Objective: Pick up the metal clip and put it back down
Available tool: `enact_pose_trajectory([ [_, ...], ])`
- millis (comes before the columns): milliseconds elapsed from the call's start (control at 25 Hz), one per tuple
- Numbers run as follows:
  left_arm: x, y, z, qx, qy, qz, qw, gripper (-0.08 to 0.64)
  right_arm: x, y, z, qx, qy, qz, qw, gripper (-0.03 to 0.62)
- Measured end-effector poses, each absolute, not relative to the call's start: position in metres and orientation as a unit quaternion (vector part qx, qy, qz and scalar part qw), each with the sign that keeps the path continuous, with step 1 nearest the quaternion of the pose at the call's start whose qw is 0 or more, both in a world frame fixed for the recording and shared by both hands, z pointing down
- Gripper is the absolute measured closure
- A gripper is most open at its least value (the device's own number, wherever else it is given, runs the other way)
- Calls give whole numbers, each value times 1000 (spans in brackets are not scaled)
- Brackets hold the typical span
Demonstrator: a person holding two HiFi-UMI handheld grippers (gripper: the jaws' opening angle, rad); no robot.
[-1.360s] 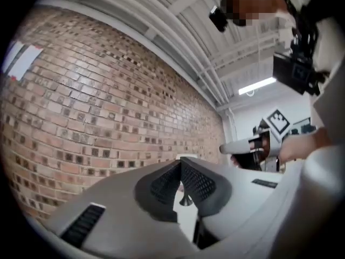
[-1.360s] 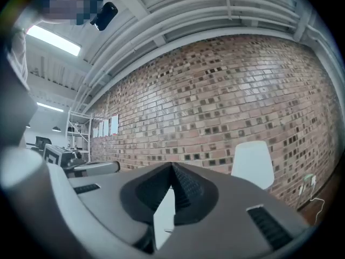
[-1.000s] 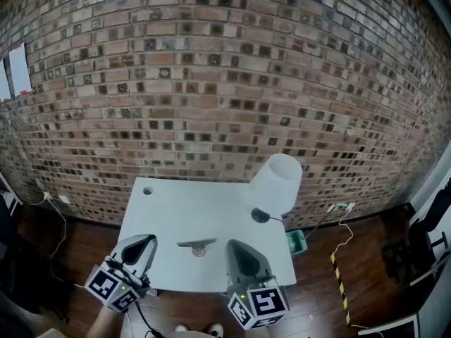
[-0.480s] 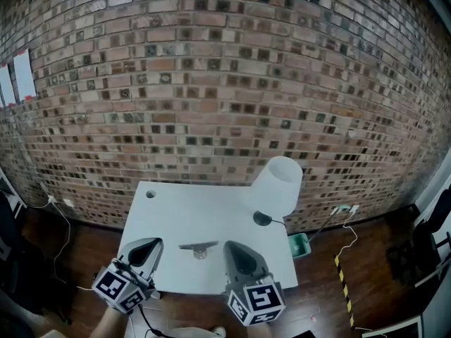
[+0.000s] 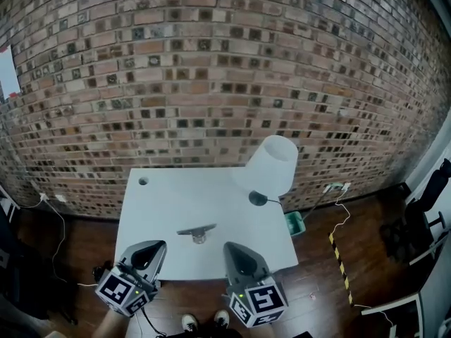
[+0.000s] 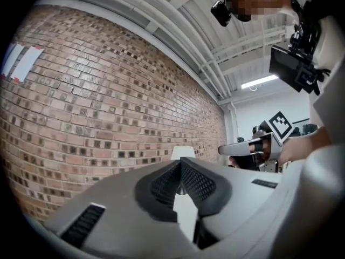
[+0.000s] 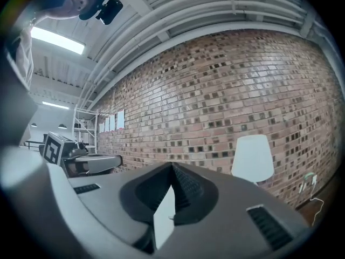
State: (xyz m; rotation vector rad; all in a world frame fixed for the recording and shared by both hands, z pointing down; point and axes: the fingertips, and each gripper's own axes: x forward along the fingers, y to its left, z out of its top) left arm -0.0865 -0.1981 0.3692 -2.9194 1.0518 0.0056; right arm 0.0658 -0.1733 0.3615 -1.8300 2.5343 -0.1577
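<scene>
The metal clip (image 5: 196, 231) was seen lying mid-frame on the white table (image 5: 162, 199), apart from the left gripper (image 5: 156, 246) and right gripper (image 5: 230, 247), both closed on nothing at the lower edge; one would best be opened, then brought squarely over the clip.

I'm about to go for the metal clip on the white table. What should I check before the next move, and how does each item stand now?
1. Metal clip in view, lying on the table: ok.
2. Left claw open for a pickup: not ok. Its jaws are together with nothing between them.
3. Right claw open for a pickup: not ok. Its jaws are together and empty.
4. Clip free of both claws: ok. It lies ahead of them, untouched.
5. Lamp out of the way: ok. It stands at the far right corner, apart from the clip.
6. Which way the clip's handles face: cannot tell, too small.
</scene>
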Motion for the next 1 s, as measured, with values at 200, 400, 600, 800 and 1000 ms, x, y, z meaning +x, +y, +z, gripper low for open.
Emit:
enact_pose_trajectory([
  [200, -96, -182, 377, -940, 340, 1, 13, 543, 53, -151, 367, -582, 811, -55, 13, 603],
  [400, -96, -147, 378, -936, 351, -5, 14, 543, 60, -127, 362, -584, 810, -49, 20, 603],
  [600, -91, -102, 372, -924, 381, -16, 37, 543, 72, -81, 360, -574, 817, -35, 25, 603],
  [800, -77, -27, 370, -918, 396, -11, 31, 543, 87, 0, 365, -564, 825, -31, 23, 603],
  [1000, -57, 59, 378, -913, 406, -18, 23, 543, 118, 87, 389, -564, 823, -58, 20, 603],
])
